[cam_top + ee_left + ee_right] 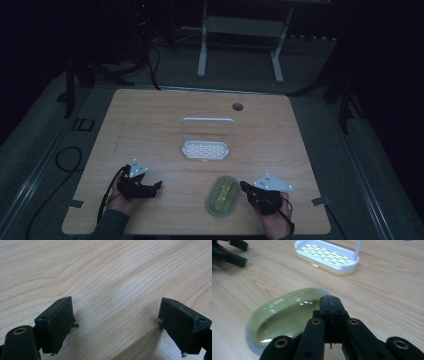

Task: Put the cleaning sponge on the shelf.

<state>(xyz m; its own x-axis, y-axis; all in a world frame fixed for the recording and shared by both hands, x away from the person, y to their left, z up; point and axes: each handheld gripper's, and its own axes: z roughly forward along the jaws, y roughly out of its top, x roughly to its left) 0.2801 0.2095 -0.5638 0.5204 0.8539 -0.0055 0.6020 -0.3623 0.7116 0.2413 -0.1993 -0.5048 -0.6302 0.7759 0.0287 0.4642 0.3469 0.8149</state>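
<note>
In the high view a wooden table [165,115] fills the middle of the frame, with a white slotted rack [206,149] with a tall loop handle at centre. Below and right of it lies an oval olive-green dish [223,196]. The left gripper [152,188] sits at lower left, well apart from the dish; the right gripper [243,186] sits at lower right, its tip just beside the dish's right rim. The left gripper view adds what the dim overhead cannot: its jaws are spread wide over bare wood grain, holding nothing. The right gripper view shows its jaws pressed together, empty, with the dish's glossy hollow at centre left and the rack's slots at the top.
</note>
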